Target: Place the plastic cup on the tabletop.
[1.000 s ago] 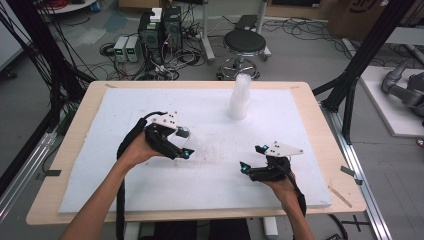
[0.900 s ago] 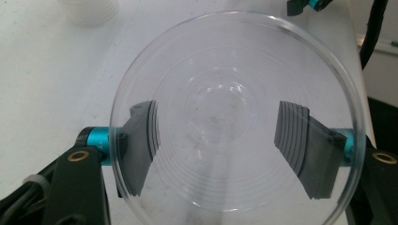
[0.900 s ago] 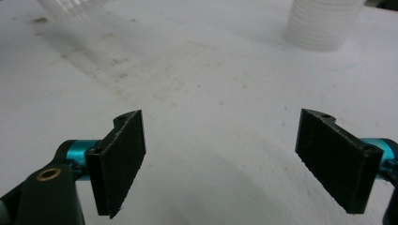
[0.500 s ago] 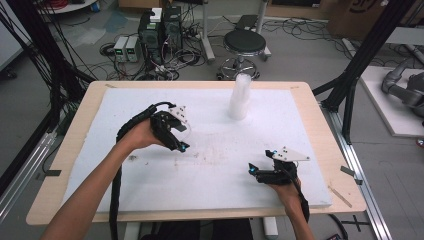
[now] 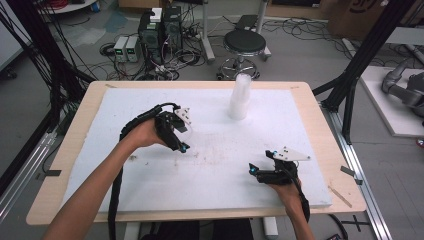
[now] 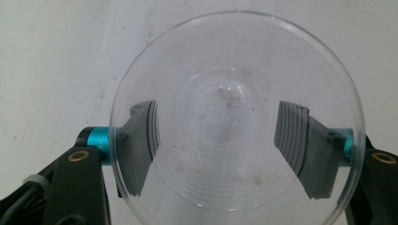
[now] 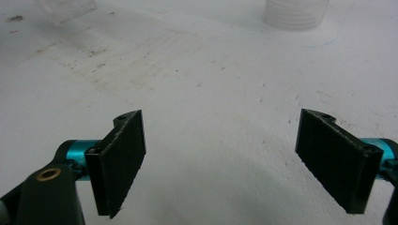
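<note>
Nearby, cup stack [image 5: 239, 97] beyond claw-held clear cup [image 6: 237, 117].

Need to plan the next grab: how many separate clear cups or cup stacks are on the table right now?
2. One clear cup is clamped in the left gripper; one upright stack of cups stands toward the table's far edge. How many cups are nested in the stack cannot be told.

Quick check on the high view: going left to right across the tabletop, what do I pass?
Left gripper shut on a clear cup → stack of clear cups standing toward the far edge → right gripper, jaws open and holding nothing, near the front edge of the white mat.
</note>
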Motion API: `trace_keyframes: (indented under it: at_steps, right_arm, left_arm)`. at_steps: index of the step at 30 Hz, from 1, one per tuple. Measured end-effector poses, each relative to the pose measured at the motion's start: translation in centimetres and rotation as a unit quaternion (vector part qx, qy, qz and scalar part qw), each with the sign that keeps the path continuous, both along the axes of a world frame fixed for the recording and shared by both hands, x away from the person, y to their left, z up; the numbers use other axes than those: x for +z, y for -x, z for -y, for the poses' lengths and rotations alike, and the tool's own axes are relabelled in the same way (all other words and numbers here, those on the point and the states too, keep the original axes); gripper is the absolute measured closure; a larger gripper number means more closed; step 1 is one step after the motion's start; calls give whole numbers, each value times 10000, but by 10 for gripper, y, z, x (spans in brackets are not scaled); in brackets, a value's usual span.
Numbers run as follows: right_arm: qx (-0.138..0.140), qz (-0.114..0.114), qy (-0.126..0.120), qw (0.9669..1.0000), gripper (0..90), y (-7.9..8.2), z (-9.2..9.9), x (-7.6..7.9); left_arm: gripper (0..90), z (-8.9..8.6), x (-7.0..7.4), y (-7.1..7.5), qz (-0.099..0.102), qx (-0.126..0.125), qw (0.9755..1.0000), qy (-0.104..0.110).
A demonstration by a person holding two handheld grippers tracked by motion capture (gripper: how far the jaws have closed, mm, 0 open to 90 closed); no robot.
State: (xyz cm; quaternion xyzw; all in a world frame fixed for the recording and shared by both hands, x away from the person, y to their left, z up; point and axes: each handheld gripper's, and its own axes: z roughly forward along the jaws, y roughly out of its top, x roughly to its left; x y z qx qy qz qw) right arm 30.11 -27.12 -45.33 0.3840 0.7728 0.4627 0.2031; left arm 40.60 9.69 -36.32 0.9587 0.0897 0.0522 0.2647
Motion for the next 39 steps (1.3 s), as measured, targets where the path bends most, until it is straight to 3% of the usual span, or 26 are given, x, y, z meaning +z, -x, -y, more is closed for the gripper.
trace_keyframes:
  at_steps: [11,31,39]
  right_arm:
    - [31,-77,-24,10000,161,-1,0,0]
    - [61,-99,5,9999,162,-1,-1,0]
    - [54,-138,-22,9999,161,-2,-1,0]
  left_arm:
    - [307,3,-2,-1,25,-4,9999,-116]
    - [305,21,-24,-11,-84,-100,9987,-488]
    - [305,28,-26,-14,-130,-72,9989,-434]
